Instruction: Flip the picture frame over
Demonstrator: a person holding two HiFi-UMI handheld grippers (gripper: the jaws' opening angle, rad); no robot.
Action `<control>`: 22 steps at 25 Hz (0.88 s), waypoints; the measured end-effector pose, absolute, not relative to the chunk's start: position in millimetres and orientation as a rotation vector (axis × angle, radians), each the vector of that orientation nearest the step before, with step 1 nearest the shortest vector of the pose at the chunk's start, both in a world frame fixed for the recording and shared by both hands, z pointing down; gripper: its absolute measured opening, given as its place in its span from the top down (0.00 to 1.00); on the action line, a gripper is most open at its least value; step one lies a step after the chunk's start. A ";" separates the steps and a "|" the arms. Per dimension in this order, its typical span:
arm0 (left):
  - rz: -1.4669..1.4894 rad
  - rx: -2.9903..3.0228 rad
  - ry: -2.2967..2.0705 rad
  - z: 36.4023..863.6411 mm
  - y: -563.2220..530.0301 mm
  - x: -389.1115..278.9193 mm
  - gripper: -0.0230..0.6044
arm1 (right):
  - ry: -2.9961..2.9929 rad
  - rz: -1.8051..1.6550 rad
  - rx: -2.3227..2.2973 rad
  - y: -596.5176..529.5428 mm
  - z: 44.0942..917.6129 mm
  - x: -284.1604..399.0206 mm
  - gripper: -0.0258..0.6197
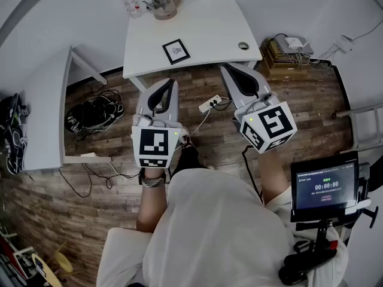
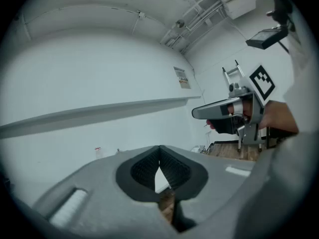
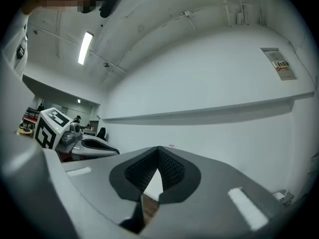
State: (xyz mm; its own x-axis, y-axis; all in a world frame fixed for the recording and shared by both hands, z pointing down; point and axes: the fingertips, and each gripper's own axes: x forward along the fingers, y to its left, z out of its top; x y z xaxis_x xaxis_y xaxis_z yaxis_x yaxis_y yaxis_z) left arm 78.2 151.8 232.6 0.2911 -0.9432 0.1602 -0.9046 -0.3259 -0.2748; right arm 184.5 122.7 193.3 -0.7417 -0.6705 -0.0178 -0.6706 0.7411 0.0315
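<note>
While only the head view shows the picture frame, lying flat and picture side up on the white counter at top centre, neither tool's own view catches it. The left tool and right tool hang over the wooden floor, short of the counter's near edge and well apart from the frame. Their own views face a bare white wall and show both pairs of jaws closed tip to tip, gripping nothing.
</note>
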 end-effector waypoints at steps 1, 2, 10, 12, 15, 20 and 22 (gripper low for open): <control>-0.445 -2.415 1.739 231.5 151.7 78.1 0.96 | 2.924 0.057 -1.130 122.4 192.2 184.6 0.96; -0.445 -2.413 1.738 230.5 151.4 78.0 0.96 | 2.922 0.057 -1.132 122.1 191.4 184.7 0.96; -0.449 -2.414 1.743 234.2 152.2 78.4 0.96 | 3.033 0.102 -1.045 125.1 212.8 175.2 0.96; -0.445 -2.418 1.745 234.1 148.4 73.8 0.96 | 3.070 0.116 -1.027 122.3 220.8 168.7 0.96; -0.453 -2.446 1.755 245.4 108.7 49.9 0.96 | 3.139 0.096 -0.994 84.1 242.2 142.2 0.91; -0.483 -2.496 1.780 276.5 24.0 0.9 0.96 | 3.261 0.028 -0.922 1.1 286.8 91.3 0.90; -0.490 -2.511 1.777 281.0 7.8 -13.2 0.96 | 3.306 0.060 -0.911 -14.5 301.3 76.5 0.89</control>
